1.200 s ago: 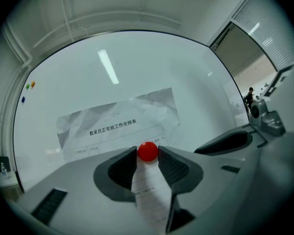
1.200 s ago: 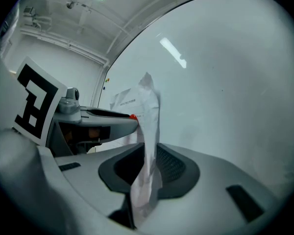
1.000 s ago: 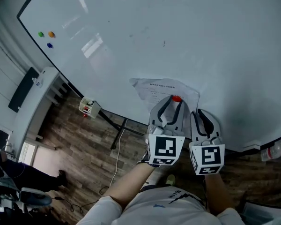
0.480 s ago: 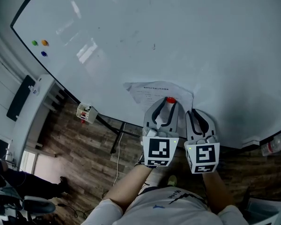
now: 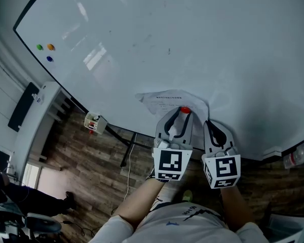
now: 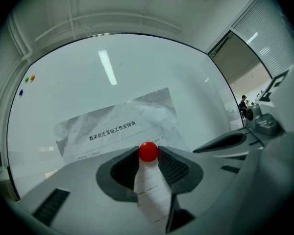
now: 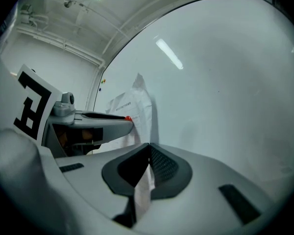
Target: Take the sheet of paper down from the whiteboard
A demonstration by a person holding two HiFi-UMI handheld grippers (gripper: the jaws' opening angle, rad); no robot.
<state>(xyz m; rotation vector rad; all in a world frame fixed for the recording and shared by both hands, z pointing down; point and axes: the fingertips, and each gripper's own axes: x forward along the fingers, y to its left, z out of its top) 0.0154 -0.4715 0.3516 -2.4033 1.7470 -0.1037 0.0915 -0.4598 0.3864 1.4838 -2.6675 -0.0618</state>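
A crumpled white sheet of paper (image 5: 167, 101) with printed lines lies against the whiteboard (image 5: 192, 39) near its lower edge. A round red magnet (image 5: 185, 110) sits on the sheet. My left gripper (image 5: 181, 113) is shut on that magnet, which shows as a red ball (image 6: 148, 151) between the jaw tips of the left gripper (image 6: 148, 153), with the paper (image 6: 112, 126) behind it. My right gripper (image 5: 211, 123) is just to the right, shut on the sheet's right edge. In the right gripper view the paper (image 7: 143, 187) runs between the closed jaws of the right gripper (image 7: 148, 153).
Green (image 5: 39, 47), orange (image 5: 50, 47) and blue (image 5: 49, 58) magnets sit at the board's far left. A small box of markers (image 5: 95, 122) hangs at the board's lower edge above the wooden floor (image 5: 86, 166). A bottle (image 5: 296, 159) stands at the right, and a seated person (image 5: 12, 196) is at the far left.
Both grippers have stayed at the sheet's lower part, with the left on the red magnet throughout. The sheet's top edge now looks a little more rumpled. The view has shifted slightly.
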